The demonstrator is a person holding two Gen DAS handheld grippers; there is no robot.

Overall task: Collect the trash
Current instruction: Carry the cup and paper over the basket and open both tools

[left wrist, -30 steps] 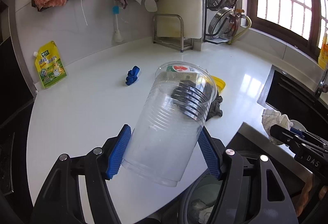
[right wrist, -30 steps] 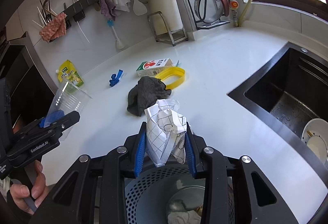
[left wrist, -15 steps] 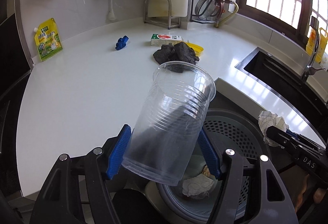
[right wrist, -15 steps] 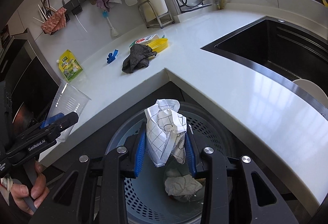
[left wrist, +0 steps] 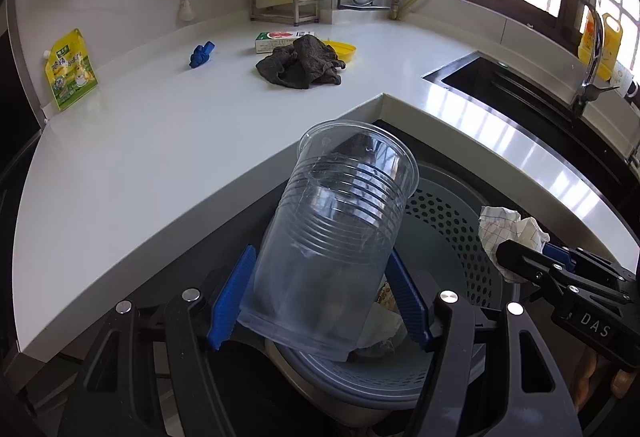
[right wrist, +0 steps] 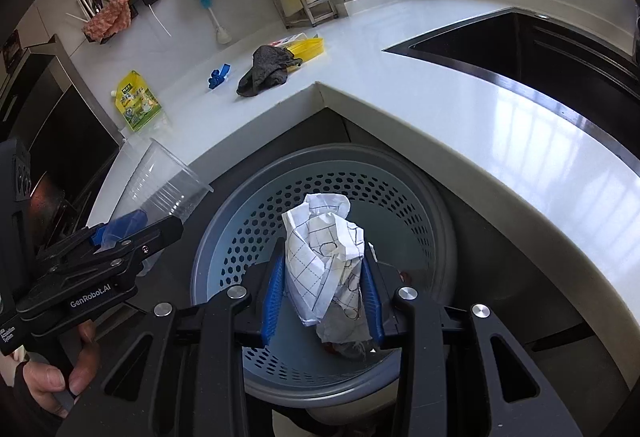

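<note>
My left gripper (left wrist: 320, 301) is shut on a clear plastic cup (left wrist: 336, 237), held tilted over the left rim of the grey perforated trash bin (left wrist: 452, 233). My right gripper (right wrist: 322, 301) is shut on a crumpled checked paper ball (right wrist: 326, 257), held over the middle of the bin (right wrist: 240, 233). The paper ball also shows in the left wrist view (left wrist: 506, 229), and the cup in the right wrist view (right wrist: 160, 185). Crumpled trash lies inside the bin.
On the white counter (left wrist: 160, 141) lie a dark grey rag (left wrist: 300, 65), a milk carton (left wrist: 280, 39), a yellow item (left wrist: 342, 49), a blue scrap (left wrist: 200, 55) and a yellow-green pouch (left wrist: 70, 71). A black sink (left wrist: 520, 93) is at the right.
Both grippers have drawn back from the counter and down over the bin, still holding the cup and the paper ball. The paper ball now hangs lower, inside the bin's rim.
</note>
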